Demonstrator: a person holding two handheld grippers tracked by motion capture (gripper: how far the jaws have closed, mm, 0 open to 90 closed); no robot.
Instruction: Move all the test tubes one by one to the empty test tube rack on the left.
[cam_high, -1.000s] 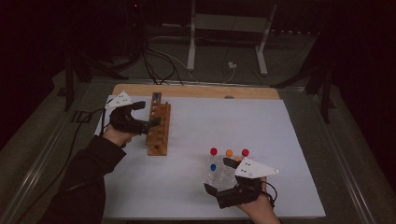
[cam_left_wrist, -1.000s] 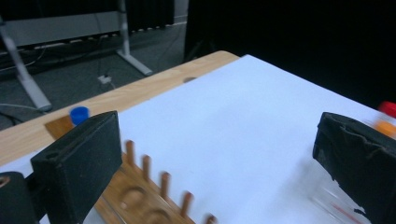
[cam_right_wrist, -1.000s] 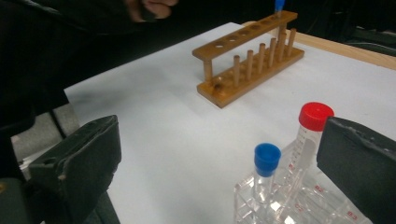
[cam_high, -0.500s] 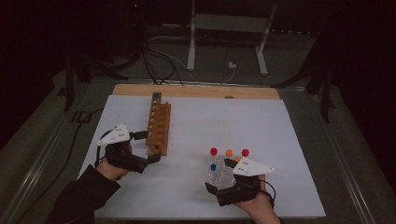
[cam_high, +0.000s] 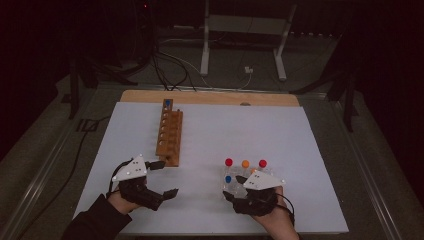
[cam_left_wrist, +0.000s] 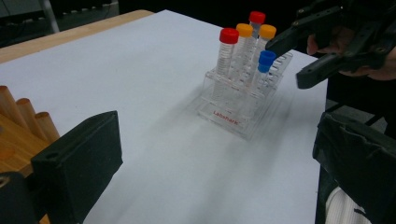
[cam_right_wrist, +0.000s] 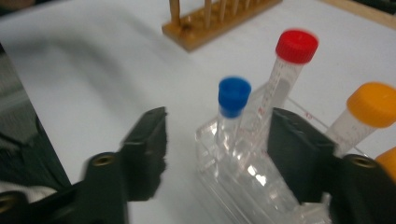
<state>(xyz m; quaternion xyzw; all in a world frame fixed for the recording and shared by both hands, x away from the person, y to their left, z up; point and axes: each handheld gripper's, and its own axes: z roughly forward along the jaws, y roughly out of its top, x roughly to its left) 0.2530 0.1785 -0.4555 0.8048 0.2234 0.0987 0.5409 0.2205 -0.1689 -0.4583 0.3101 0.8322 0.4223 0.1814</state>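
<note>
One blue-capped tube (cam_high: 168, 104) already stands at the far end of the long wooden rack (cam_high: 169, 133); the rest wait in the clear plastic rack (cam_left_wrist: 243, 100), so most of the moving seems left. The right gripper (cam_right_wrist: 212, 140) has just been closing its matte black jaws around the slim transparent blue-capped tube (cam_right_wrist: 232, 112), not yet pressing it; red (cam_right_wrist: 289, 70) and orange (cam_right_wrist: 364, 114) screw caps stand beside. The left gripper (cam_high: 162, 177) hangs released over white paper (cam_high: 240, 130).

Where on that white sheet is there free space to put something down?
The widest bare patch lies between the wooden rack and the clear tube rack, running to the sheet's far right corner. It's crowded near the right gripper at the tubes.
</note>
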